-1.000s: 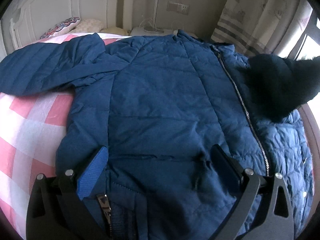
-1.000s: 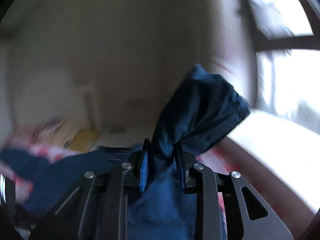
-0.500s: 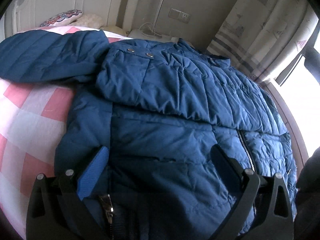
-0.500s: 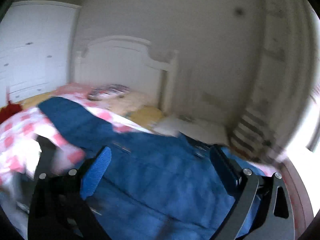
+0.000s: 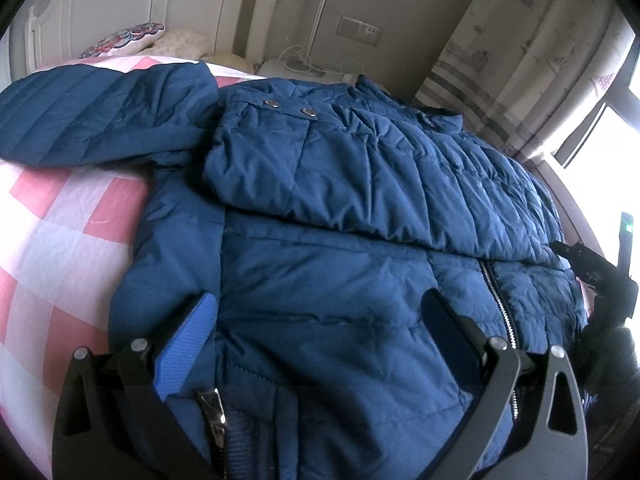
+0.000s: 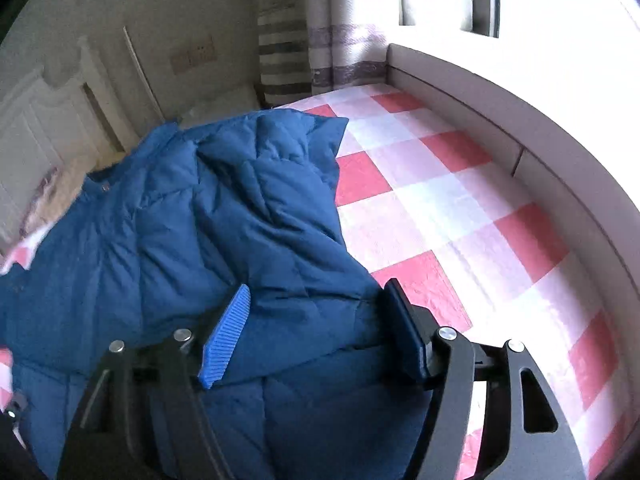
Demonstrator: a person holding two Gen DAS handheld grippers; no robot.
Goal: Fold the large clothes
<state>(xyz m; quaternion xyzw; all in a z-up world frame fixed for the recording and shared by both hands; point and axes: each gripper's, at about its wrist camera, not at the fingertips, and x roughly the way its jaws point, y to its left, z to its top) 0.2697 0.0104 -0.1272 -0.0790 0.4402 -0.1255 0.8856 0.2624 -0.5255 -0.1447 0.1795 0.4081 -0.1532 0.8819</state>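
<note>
A large dark blue puffer jacket [image 5: 320, 264] lies front up on a pink and white checked bed. Its right sleeve [image 5: 360, 176] is folded across the chest. The left sleeve [image 5: 88, 116] stretches out to the left. My left gripper [image 5: 320, 312] is open and hovers over the jacket's lower hem near the zipper pull [image 5: 212, 404]. My right gripper [image 6: 316, 300] is open and empty just above the jacket [image 6: 180, 220] at its right edge, where the folded sleeve starts. The right gripper also shows dark at the left wrist view's right edge [image 5: 600, 280].
The checked bedsheet [image 6: 440, 208] extends right of the jacket to a padded bed rail [image 6: 540, 152]. A white headboard [image 5: 120, 4] and pillows [image 5: 132, 36] lie at the far end. A curtain [image 5: 520, 40] and window are at the right.
The right gripper carried the sleeve over the chest, let it go and opened. It has since swung back to the jacket's right edge. The left gripper has barely moved.
</note>
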